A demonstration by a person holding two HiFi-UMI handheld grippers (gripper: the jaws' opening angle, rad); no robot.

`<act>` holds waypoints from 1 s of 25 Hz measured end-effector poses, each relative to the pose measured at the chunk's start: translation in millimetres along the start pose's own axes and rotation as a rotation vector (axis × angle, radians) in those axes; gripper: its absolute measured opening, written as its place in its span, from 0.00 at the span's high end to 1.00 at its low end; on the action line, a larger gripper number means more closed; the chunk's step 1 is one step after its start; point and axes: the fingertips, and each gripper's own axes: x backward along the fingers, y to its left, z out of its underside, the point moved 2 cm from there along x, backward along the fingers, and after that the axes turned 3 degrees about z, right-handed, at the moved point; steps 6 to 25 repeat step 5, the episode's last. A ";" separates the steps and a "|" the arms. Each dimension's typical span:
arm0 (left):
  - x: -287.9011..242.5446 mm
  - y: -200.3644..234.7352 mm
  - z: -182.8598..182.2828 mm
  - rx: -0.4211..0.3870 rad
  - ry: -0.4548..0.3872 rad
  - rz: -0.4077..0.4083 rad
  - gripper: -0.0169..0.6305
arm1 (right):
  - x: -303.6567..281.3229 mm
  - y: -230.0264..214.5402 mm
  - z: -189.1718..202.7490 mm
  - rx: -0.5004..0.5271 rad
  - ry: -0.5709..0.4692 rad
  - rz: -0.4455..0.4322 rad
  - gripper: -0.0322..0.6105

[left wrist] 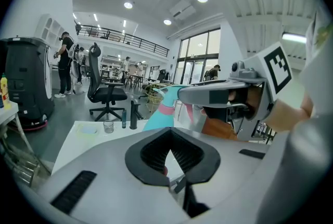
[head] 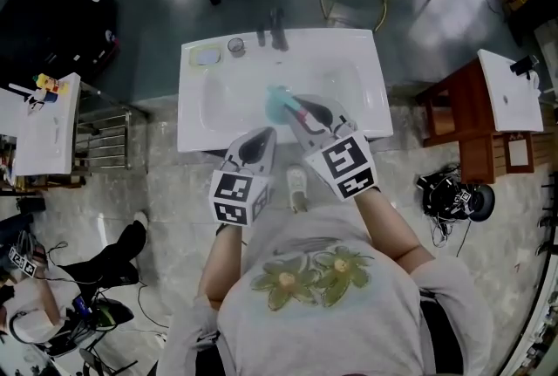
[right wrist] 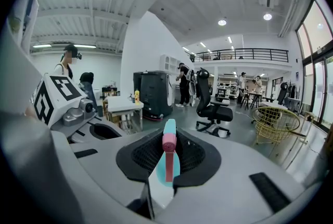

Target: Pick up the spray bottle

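So the spray bottle (head: pixel 279 104) is a smooth teal plastic one with a pink collar band, a round pink nozzle and a long, thin pink trigger. It's pinched in the right gripper (head: pixel 301 111), out over the bowl of a glossy white rectangular washbasin (head: pixel 349 60). From the right gripper view, the nozzle points straight back at the camera with the trigger hanging below it, and the rounded teal body sits behind that. From the left gripper view, the bottle's long axis is tilted: the sprayer end is up at the jaw tips and the body slopes down and away from the person. No view shows whether the base clears the basin, because the left gripper (head: pixel 264 134) blocks it. The right one's ribbed black pads (right wrist: pixel 145 153) are partway spread and clamped on either side of the sprayer end. Both grippers have chunky matte grey shells. The left one hangs just beside the right, nearer the person, with its jaw tips pressed together and nothing between them. At the back of the basin there's a dark upright faucet (head: pixel 277 25), a small clear glass (head: pixel 236 45) and a pale soap dish (head: pixel 207 57).
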 end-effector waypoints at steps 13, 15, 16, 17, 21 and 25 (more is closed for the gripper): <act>14.9 -11.7 10.1 0.008 -0.003 -0.001 0.96 | 14.6 18.8 3.7 0.007 0.000 -0.019 0.84; 14.9 -11.7 10.1 0.008 -0.003 -0.001 0.96 | 14.6 18.8 3.7 0.007 0.000 -0.019 0.84; 14.9 -11.7 10.1 0.008 -0.003 -0.001 0.96 | 14.6 18.8 3.7 0.007 0.000 -0.019 0.84; 14.9 -11.7 10.1 0.008 -0.003 -0.001 0.96 | 14.6 18.8 3.7 0.007 0.000 -0.019 0.84; 14.9 -11.7 10.1 0.008 -0.003 -0.001 0.96 | 14.6 18.8 3.7 0.007 0.000 -0.019 0.84; 14.9 -11.7 10.1 0.008 -0.003 -0.001 0.96 | 14.6 18.8 3.7 0.007 0.000 -0.019 0.84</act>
